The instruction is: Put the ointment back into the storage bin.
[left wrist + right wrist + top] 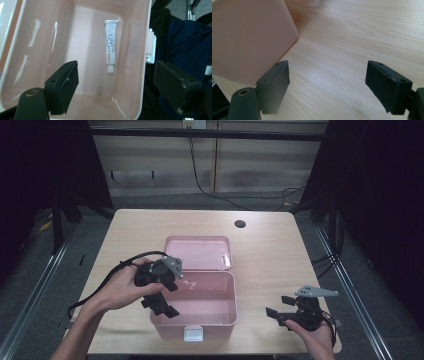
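While the left gripper [115, 85] is hanging wide open over the pink box [143, 50], the tube [111, 46] is lying lengthwise straight ahead.

My black jaws frame a pale pink box [210, 292] on the light wood table [270, 255]; inside, a white tube [111, 47] with blue-and-red lettering

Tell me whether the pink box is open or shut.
Open. The pink plastic box has its lid folded back flat on the table, and a white tube lies inside.
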### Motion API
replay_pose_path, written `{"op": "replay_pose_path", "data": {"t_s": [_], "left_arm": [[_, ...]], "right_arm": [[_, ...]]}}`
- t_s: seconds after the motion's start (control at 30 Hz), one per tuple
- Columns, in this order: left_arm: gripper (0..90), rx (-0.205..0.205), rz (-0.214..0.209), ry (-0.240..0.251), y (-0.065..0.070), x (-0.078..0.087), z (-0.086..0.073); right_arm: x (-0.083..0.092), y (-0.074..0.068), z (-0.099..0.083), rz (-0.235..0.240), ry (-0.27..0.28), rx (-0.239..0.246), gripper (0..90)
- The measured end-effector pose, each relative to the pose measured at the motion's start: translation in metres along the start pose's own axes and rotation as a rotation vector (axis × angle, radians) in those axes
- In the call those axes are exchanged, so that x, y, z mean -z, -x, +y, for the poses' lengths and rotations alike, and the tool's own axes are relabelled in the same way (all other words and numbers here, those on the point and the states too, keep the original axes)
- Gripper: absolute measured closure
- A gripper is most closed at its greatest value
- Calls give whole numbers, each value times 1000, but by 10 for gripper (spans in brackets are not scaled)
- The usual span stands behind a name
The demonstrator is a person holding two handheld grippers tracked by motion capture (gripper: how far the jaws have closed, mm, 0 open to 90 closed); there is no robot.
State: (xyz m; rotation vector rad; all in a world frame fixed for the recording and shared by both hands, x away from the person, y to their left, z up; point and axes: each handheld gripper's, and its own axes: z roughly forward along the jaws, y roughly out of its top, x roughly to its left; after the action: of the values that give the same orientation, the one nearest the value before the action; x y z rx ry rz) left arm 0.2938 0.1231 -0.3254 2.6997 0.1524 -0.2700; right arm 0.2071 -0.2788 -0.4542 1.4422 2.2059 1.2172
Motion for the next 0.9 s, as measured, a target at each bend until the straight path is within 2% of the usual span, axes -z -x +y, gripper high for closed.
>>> {"op": "replay_pose_path", "data": {"t_s": [0.03,0.1,0.13,0.17,0.2,0.27,0.37,0.67,0.9], "left_arm": [[199,-15,3,-3,-1,2,-2],[199,-6,1,11,-2,4,-6],[199,-17,3,14,-2,5,-8],[199,-3,2,20,-1,5,-10],[199,-12,18,20,-2,7,-12],[199,-7,12,44,0,10,-16],[199,-3,26,70,1,14,-22],[198,30,44,96,-1,14,-45],[195,45,77,172,-1,25,-68]], "right_arm": [[0,0,0,0,1,0,190],[0,0,0,0,0,0,190],[0,0,0,-1,0,0,190],[0,0,0,-1,0,0,190],[0,0,0,-1,0,-1,190],[0,0,0,-1,-1,0,190],[0,0,0,-1,-1,-1,190],[0,0,0,-2,2,1,190],[1,0,0,-5,1,-4,190]]}}
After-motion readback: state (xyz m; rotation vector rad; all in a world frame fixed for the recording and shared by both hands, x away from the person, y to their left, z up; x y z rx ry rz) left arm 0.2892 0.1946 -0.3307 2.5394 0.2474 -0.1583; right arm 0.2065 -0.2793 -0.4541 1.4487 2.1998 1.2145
